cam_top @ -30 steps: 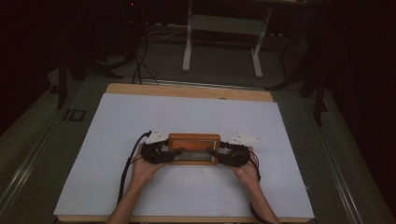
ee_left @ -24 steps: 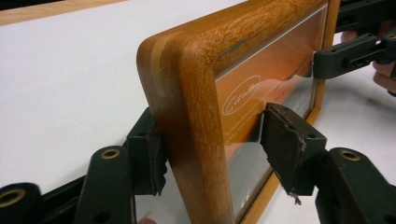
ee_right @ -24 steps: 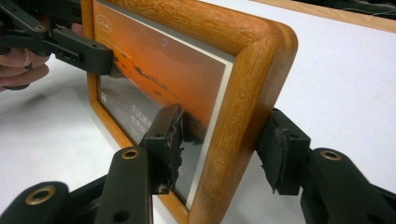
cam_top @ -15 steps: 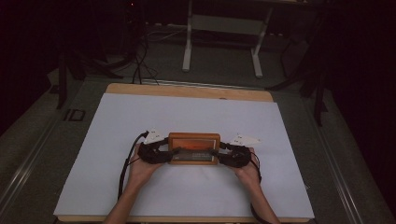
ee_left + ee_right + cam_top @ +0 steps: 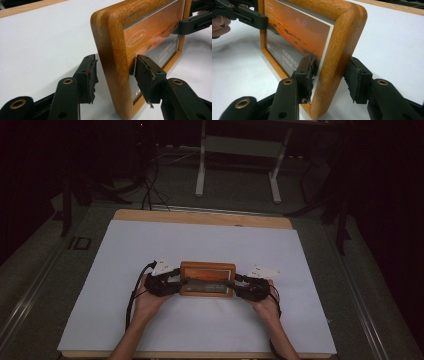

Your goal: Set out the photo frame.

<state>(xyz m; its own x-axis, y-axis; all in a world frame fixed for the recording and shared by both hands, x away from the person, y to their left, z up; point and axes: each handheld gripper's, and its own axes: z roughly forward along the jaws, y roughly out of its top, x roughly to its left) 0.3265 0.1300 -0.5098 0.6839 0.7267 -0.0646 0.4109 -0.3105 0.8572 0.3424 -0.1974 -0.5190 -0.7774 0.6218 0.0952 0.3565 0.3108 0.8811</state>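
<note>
- Step in hand: both grippers straddle the upright wooden picture frame (image 5: 207, 278) (one at each end).
- Left gripper (image 5: 113, 77), just closing: back pad clear, no grip.
- Right gripper (image 5: 329, 78), also just closing, pinches the frame's right end.
- Next: left must clamp before lifting.

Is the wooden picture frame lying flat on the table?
No, the wooden picture frame stands on its edge on the white table, between the left gripper jaws.

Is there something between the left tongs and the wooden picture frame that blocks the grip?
Nothing visible. The left tongs already straddle the edge of the orange-brown wooden picture frame; its jaws have just been closing, one pad touching the glass front, the other still slightly off the back.
</note>
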